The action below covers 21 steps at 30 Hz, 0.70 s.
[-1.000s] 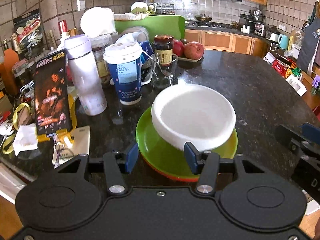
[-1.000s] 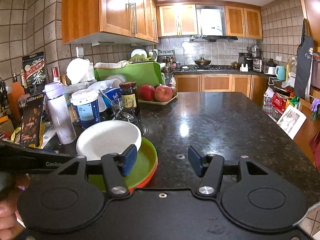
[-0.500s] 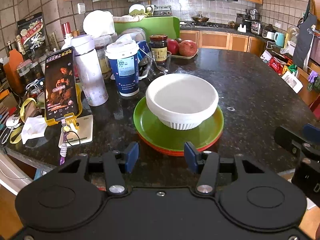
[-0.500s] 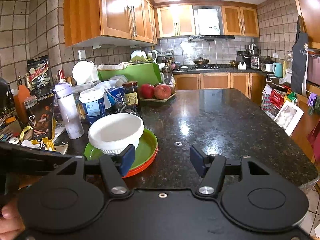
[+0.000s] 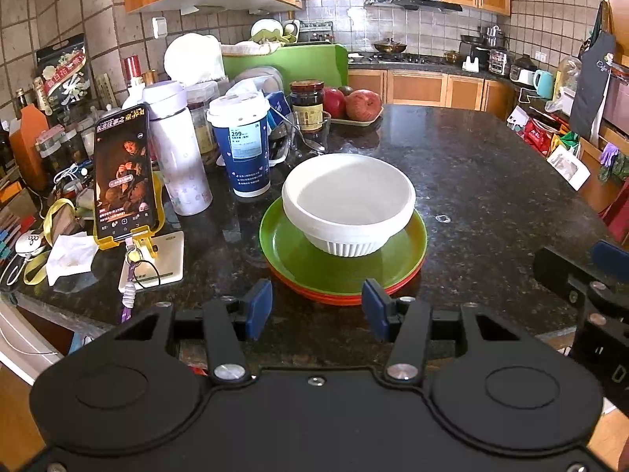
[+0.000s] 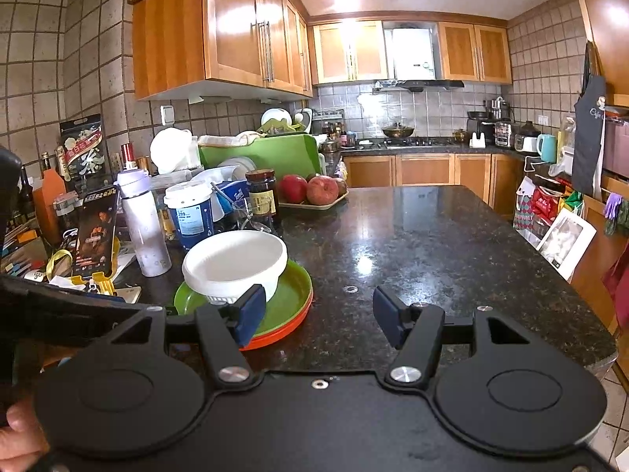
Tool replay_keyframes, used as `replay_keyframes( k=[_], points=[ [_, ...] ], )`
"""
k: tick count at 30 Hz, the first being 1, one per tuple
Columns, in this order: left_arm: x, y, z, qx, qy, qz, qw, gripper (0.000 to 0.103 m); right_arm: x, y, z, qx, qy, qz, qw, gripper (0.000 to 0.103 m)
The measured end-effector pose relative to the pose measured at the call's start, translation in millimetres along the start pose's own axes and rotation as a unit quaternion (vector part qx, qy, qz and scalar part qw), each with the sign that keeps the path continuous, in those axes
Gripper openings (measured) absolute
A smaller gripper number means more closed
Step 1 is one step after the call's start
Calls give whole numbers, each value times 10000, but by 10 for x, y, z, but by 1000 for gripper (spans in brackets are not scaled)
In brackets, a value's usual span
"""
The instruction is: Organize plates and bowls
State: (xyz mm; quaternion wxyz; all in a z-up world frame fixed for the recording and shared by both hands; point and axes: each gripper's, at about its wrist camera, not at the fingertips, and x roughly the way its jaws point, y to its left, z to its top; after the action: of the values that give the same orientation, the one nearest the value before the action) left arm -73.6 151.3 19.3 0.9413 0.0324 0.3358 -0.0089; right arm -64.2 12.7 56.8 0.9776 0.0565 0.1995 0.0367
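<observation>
A white bowl (image 5: 348, 204) sits upright on a green plate (image 5: 342, 263), which lies stacked on an orange plate (image 5: 334, 297) on the dark desk (image 5: 471, 181). In the left wrist view the stack lies at 12 o'clock from the left tool (image 5: 316, 308), just beyond its blue pads (image 5: 257, 303); the jaws stand wide apart and hold nothing. The right tool (image 6: 318, 312) is likewise spread wide and empty, with the stack at its 10 o'clock and bare desk between its fingers. At 10 o'clock from the bowl stands a blue cup (image 5: 243, 145), then a white bottle (image 5: 177, 149) and a phone (image 5: 124, 171) farther left. Apples (image 5: 355, 104) rest on a tray at 12 o'clock, well behind.
</observation>
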Motion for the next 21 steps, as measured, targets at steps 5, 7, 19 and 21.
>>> replay_keyframes(
  k=[5,7,19,21],
  points=[
    [-4,-3,-5,-3,-2,19,10000,58,0,0,4,2,6,5,10000,63],
    [-5,0,-7,-8,2,15,10000,58,-3,-2,3,-1,12,17,10000,63],
    [-18,-6,-8,-43,19,47,10000,58,7,-17,-1,-18,46,45,10000,63],
    [-14,-7,-5,-44,27,40,10000,58,15,-20,5,-11,54,54,10000,63]
  ],
)
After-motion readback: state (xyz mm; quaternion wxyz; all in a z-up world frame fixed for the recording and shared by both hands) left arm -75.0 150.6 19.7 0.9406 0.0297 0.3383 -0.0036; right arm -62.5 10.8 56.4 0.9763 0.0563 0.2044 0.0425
